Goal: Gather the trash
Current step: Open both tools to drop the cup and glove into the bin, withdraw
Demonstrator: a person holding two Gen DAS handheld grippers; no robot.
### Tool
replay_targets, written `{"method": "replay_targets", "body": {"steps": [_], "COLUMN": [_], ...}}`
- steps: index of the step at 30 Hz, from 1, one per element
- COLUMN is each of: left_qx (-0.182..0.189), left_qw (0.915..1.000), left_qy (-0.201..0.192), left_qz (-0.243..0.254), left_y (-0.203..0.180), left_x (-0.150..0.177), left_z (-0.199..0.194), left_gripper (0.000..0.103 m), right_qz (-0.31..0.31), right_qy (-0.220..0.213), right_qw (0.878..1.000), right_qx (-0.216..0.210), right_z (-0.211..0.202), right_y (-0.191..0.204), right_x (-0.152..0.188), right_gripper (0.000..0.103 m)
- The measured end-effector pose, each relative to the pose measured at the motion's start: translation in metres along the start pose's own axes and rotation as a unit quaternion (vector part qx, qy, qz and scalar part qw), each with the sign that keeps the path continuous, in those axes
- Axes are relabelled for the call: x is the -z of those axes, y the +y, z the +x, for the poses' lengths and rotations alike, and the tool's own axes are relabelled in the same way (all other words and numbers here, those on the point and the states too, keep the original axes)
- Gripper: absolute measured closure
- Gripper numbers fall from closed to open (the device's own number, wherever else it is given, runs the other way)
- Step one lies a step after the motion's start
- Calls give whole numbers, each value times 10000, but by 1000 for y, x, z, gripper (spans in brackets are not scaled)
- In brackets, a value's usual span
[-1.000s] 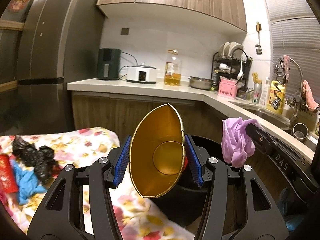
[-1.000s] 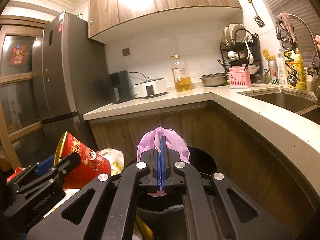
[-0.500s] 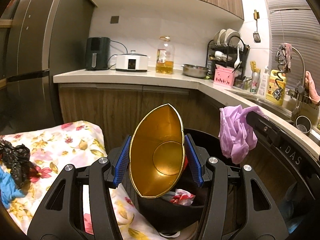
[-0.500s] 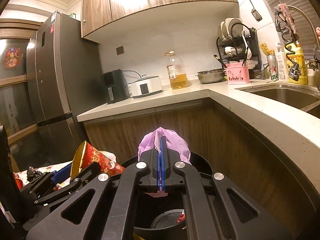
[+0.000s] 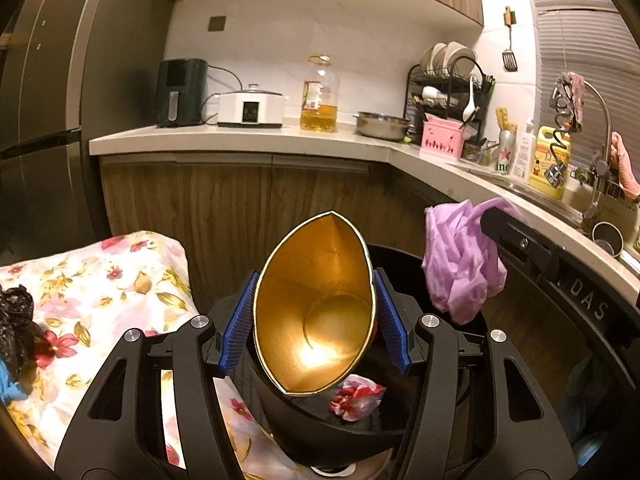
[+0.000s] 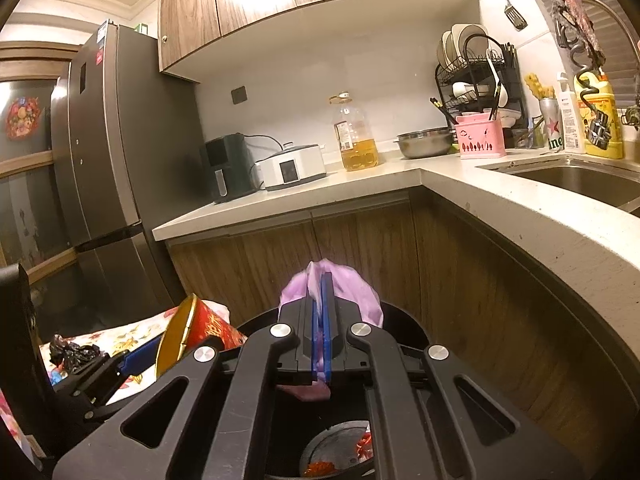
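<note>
Trash bin [image 5: 304, 432], round black plastic; left gripper [image 5: 316, 320] easing off squashed gold-lined cup [image 5: 316, 320]; right gripper [image 6: 319, 320] loosening on crumpled purple bag [image 6: 360, 292].

Both my tools: matte black linkage arms with triangular cut-outs and silver round-head screws at pivots. Left tool [image 5: 316, 322] has ribbed blue pads. Right tool [image 6: 319, 330] has smooth blue pads; its side reads "DAS".

- I see a surface draped in a white floral-print cloth [image 5: 120, 280] at my lower left.
- A crumpled black plastic bag [image 5: 14, 328] lies on it near the left edge.
- Just below the bag lies a blue scrap [image 5: 10, 384], touching it.
</note>
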State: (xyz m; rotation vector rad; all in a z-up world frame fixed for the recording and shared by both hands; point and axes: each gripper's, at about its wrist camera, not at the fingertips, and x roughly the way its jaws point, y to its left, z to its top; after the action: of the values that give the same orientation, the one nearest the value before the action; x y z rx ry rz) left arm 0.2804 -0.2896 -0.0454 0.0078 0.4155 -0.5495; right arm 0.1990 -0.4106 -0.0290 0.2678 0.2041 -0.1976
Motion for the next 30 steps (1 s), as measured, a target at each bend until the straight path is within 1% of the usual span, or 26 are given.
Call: {"method": "replay_targets", "body": {"steps": [1,2,3,5,8,10,11,12,14,18,19,21,25,30], "left_qx": [-5,-22,-34,-60,-109,-142,-149,-164,-211,-315,-356,-453,-647,-900], "left_qw": [10000,10000,10000,9999,9999,9998,9998,9997,9996,9991,9990,9985,9974,9952], "left_qy": [11,28,48,99,110,110,109,106,110,148,142,133,26,-116], "left_qz": [2,6,7,-15,-51,-91,-111,-128,-161,-237,-250,-264,-330,-358], "left_y": [0,0,1,3,7,9,10,11,14,18,20,22,28,36], "left_x": [1,2,2,5,6,6,7,7,9,12,13,14,18,22], "left_z": [1,3,5,7,8,7,6,6,3,-5,-9,-16,-40,-71], "left_gripper": [48,47,46,45,41,37,36,35,32,27,26,24,18,16], "right_qz": [9,28,68,110,104,115,121,129,133,79,63,43,-22,-31], "right_qy": [24,52,81,85,108,119,127,137,162,184,188,193,173,148], "right_qw": [10000,10000,9999,9999,9999,9998,9998,9998,9997,9997,9997,9997,9997,9998], "right_qx": [3,6,-11,4,34,63,80,91,108,139,144,135,143,91], "right_z": [2,3,5,5,5,4,3,2,0,-6,-8,-13,-25,-39], "right_y": [-1,-2,-4,-5,-6,-6,-6,-6,-5,-1,0,3,9,17], "right_x": [1,1,2,3,5,6,6,7,9,13,13,15,19,22], "right_gripper": [97,92,82,74,73,67,62,59,57,49,48,41,35,27]}}
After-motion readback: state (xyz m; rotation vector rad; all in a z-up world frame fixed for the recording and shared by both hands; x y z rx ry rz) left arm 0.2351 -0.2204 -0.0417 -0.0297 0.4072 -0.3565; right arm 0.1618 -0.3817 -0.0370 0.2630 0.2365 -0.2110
